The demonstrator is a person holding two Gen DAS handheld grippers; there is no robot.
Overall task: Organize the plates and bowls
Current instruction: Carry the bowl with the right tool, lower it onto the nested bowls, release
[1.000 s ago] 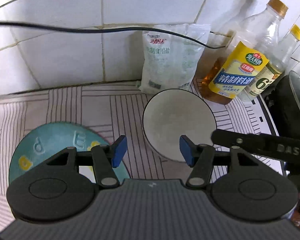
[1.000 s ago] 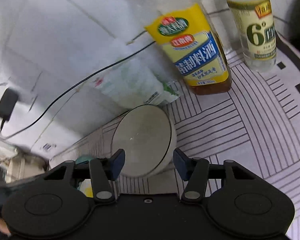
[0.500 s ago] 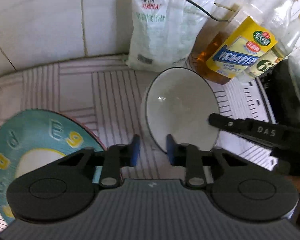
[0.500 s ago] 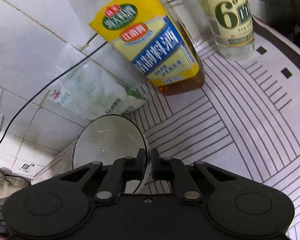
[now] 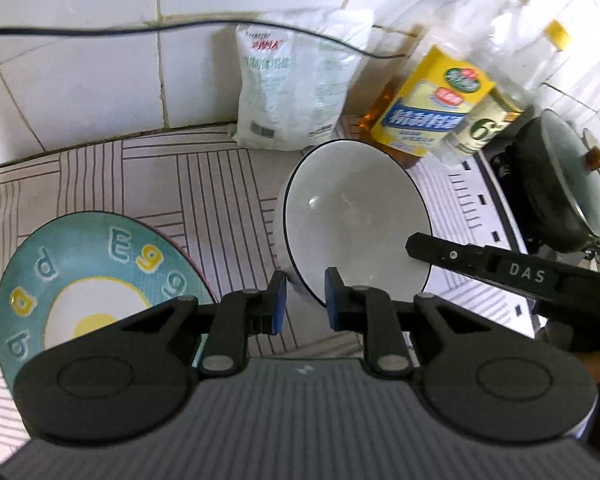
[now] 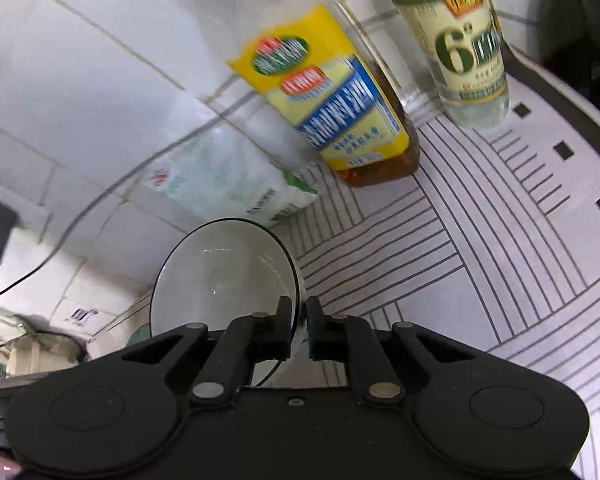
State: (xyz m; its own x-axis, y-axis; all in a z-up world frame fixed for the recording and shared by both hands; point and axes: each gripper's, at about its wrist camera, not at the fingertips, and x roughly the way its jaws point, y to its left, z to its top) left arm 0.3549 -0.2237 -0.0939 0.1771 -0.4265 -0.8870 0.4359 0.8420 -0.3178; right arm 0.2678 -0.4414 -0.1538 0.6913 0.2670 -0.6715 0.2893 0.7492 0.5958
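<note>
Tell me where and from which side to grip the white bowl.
Grip the white bowl by its thin dark-edged rim, one finger inside and one outside the wall. Both grippers show this: the left gripper pinches the near rim, the right gripper the right side. The open mouth and steep wall leave the rim as the only thin edge.

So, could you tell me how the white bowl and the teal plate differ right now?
The white bowl is deep and plain with a thin dark rim; the teal plate is shallow, with letters and a fried-egg picture. The left gripper and right gripper each pinch the bowl's rim; nothing grips the plate. Both are round.
</note>
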